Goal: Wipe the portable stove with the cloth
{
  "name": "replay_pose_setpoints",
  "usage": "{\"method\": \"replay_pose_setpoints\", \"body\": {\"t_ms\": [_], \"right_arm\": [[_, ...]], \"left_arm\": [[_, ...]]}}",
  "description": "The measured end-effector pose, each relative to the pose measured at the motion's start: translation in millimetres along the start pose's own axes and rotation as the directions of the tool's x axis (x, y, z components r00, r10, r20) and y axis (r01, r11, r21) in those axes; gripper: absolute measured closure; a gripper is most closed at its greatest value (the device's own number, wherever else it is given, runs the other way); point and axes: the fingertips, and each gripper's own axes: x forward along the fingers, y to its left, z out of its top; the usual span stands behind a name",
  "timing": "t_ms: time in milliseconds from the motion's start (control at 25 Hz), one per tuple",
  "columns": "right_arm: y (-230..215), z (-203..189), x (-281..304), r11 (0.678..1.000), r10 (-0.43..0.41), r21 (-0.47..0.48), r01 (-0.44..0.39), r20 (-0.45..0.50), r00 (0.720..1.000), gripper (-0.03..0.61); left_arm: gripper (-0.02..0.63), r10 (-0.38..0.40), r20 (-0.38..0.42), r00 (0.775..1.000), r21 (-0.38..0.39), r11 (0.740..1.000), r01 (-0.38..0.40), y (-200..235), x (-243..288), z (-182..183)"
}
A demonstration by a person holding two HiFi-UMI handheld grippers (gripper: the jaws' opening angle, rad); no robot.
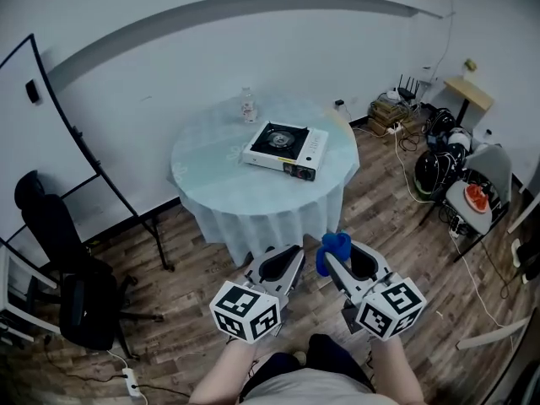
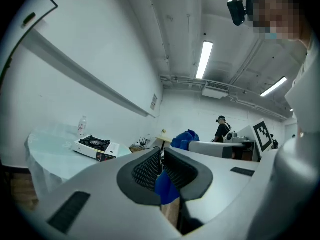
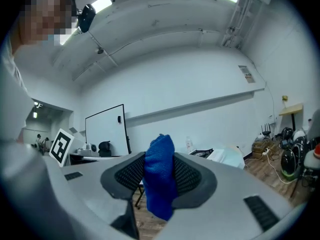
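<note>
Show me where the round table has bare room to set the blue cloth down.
Bare: the table's left half, from the stove to the left rim, and the front strip between stove and near edge. Tighter at the back, where the bottle stands near the stove's rear corner. The floor right of the table is cluttered with cables.

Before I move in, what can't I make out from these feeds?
1. Portable stove: too small in the head view to show any dirt.
2. Blue patch low between the left claw's jaws, left gripper view: cloth or something behind, unclear.
3. Cloth in the right claw: the jaws hide part of it, right gripper view.
</note>
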Motion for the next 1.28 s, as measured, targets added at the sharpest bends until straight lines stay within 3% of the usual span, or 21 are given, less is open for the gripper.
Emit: {"method": "replay_pose_setpoints", "body": {"t_ms": [120, 480, 1040, 1280], "right_arm": [[-17.5, -2.6, 12.8, 0.999, -0.022, 0.029, 0.022, -0.004, 1.0, 0.407], [-85.1, -4.0, 92.4, 0.999, 0.025, 0.023, -0.024, -0.049, 0.998, 0.407], [-219.7, 35.9, 203.5, 0.996, 0.087, 0.02, -0.086, -0.054, 0.995, 0.407], [-252.0, 40.7, 228.1, 0.99, 0.138, -0.002, -0.138, -0.078, 0.987, 0.407]], "left_arm": [[0.572, 0.007, -0.006, 1.0, -0.017, 1.0, -0.007, 15.3, 11.8, -2.5], [0.572, 0.031, -0.007, 1.0, -0.028, 0.999, -0.031, 74.7, 89.2, 8.0], [0.572, 0.083, -0.017, 0.996, -0.029, 0.996, -0.084, 156.0, 240.9, 41.0], [0.572, 0.132, -0.022, 0.991, -0.036, 0.99, -0.133, 176.6, 276.4, 43.8]]}}
